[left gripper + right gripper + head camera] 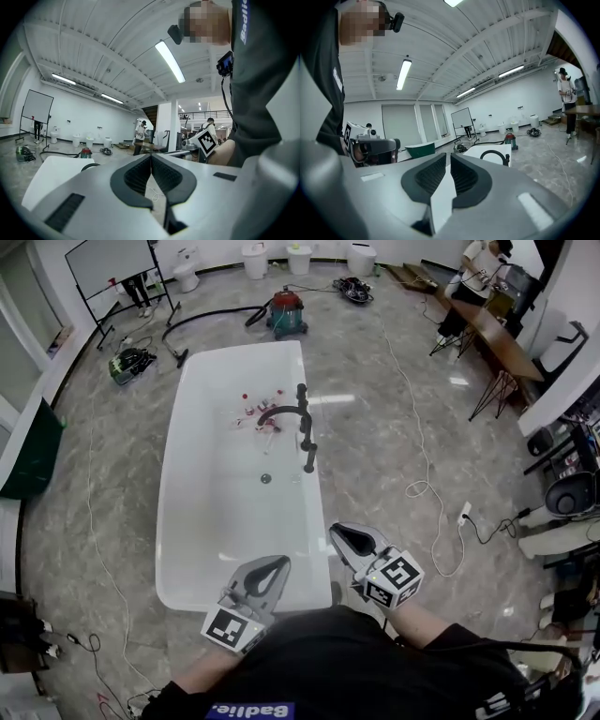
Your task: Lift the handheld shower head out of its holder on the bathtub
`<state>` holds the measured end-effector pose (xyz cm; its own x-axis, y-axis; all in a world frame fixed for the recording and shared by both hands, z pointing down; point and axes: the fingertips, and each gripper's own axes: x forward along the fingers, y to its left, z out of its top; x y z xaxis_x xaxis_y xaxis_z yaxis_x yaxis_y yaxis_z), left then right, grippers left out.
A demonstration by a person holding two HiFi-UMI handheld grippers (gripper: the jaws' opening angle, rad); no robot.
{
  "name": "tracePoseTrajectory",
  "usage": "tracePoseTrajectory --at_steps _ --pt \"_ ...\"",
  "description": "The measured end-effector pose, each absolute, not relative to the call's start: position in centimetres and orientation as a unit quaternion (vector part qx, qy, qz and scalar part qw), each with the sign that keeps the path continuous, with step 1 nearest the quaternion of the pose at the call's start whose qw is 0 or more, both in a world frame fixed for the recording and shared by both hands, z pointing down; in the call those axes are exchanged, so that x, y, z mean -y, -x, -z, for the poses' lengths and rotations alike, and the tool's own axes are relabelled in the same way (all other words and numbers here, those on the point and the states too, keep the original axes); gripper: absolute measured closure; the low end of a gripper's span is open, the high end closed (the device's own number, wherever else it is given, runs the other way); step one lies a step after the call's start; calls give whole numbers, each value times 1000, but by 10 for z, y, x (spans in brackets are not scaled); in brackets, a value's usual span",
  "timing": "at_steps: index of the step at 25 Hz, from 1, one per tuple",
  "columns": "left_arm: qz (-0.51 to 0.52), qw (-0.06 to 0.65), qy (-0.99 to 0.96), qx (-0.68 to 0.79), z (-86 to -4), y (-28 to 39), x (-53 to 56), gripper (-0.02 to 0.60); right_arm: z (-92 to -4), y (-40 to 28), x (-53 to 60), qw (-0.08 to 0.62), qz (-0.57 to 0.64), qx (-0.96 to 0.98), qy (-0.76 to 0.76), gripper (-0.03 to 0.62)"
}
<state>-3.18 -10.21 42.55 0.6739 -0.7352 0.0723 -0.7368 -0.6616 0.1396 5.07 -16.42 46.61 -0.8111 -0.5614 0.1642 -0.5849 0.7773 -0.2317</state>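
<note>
Hovering at the frame's bottom, the left gripper point(277, 564) and right gripper point(343, 534) hold nothing, fingers pressed together; the shower head point(308, 456) stands mid-frame.

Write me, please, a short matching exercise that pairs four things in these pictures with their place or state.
Things:
1. vacuum cleaner
2. black tap fixture
3. whiteboard
4. right gripper

Places or states:
A. on the rim of the bathtub, at the head view's right
B. jaws shut, nothing held
C. on the floor beyond the bathtub's far end
D. far left corner of the head view

Pairs: 1-C, 2-A, 3-D, 4-B
</note>
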Motion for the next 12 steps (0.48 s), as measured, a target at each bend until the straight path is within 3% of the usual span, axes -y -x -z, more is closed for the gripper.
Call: tracePoseTrajectory --at_steps 12 --pt "-18 97 -886 453 -427 11 142 575 -486 -80 248 59 -141 946 -285 549"
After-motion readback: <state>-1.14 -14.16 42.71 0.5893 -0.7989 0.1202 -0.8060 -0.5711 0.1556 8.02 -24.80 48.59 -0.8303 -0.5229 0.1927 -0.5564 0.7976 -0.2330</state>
